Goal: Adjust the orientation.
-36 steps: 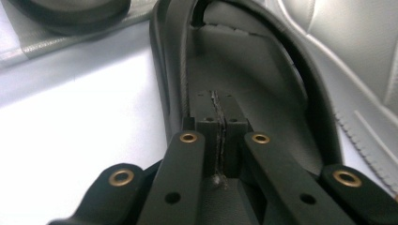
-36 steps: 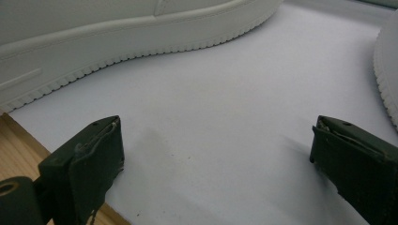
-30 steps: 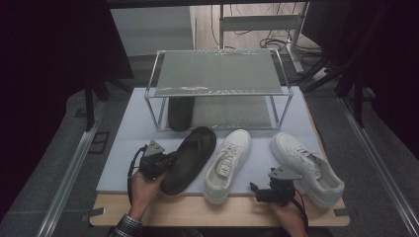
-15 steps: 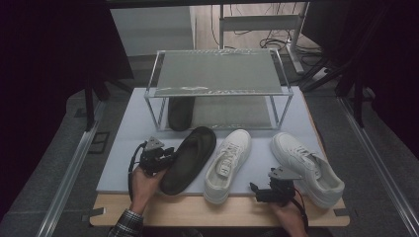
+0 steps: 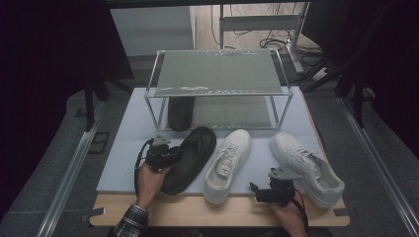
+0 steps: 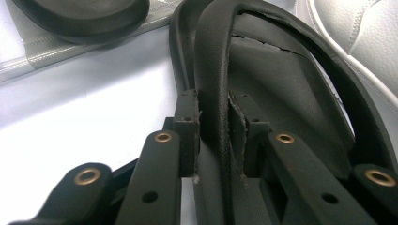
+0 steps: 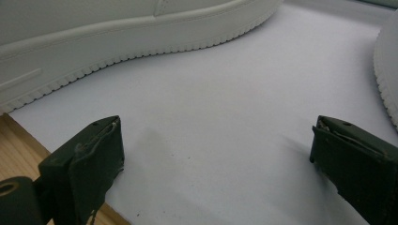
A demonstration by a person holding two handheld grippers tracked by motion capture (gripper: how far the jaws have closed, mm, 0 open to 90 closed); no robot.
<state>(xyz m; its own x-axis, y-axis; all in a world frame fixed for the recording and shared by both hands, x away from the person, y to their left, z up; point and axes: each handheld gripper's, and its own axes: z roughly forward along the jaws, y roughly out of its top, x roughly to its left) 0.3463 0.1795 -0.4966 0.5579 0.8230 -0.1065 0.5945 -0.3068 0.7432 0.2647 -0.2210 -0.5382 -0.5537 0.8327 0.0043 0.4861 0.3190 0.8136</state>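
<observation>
Left gripper pinches strap of black flip-flop on pale mat, jaws just closing; right gripper spread over mat near white sneakers; wire shoe rack behind, dark room.

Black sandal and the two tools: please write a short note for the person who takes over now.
Left tool: its jaws have just been closing and now pinch the strap of the black sandal, which lies on the grey mat.
Right tool: open, holding nothing, between the two white sneakers.
Done: the other black sandal is on the lower shelf of the rack.
Left: probably rack this sandal and both sneakers.
</observation>
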